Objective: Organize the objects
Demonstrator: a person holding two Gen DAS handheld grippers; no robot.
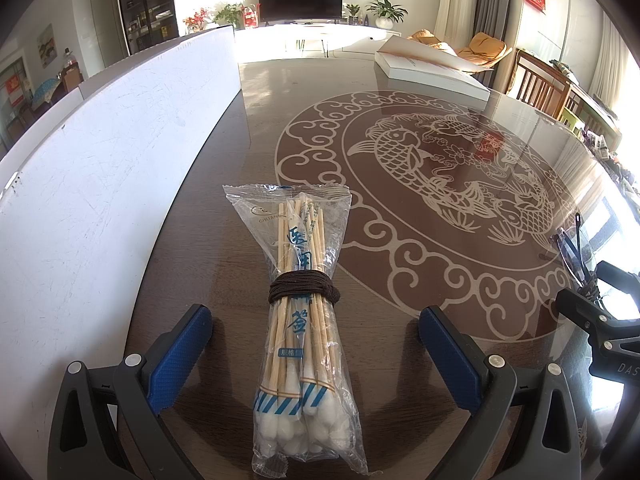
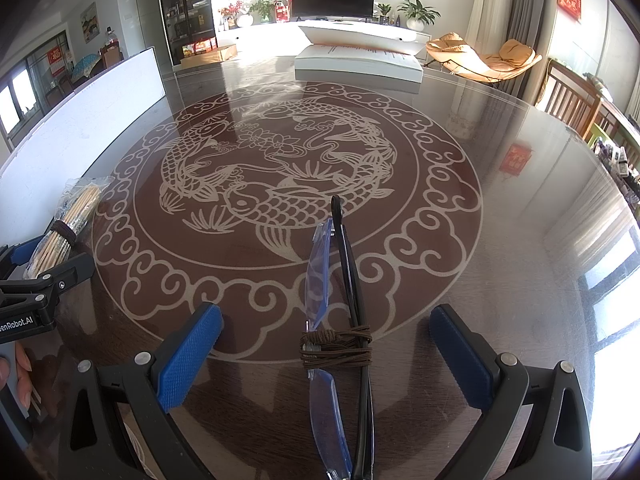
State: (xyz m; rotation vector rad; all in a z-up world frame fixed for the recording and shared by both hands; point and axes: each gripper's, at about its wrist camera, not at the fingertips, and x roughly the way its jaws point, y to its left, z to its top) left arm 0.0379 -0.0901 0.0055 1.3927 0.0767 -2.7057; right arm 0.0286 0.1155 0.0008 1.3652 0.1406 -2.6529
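A clear plastic bag of cotton swabs (image 1: 300,320), tied round the middle with brown cord (image 1: 303,287), lies on the table between the open jaws of my left gripper (image 1: 314,344). It also shows in the right wrist view (image 2: 66,226). Folded blue-lensed glasses (image 2: 340,312), bound with brown cord (image 2: 337,346), lie between the open jaws of my right gripper (image 2: 326,352). The glasses show at the right edge of the left wrist view (image 1: 572,250). Neither gripper's pads touch its object.
The brown glass table (image 2: 500,240) bears a pale fish and cloud design. A white board (image 1: 100,184) stands along the left side. A white box (image 2: 360,64) sits at the far end. Wooden chairs (image 2: 572,100) stand at the right.
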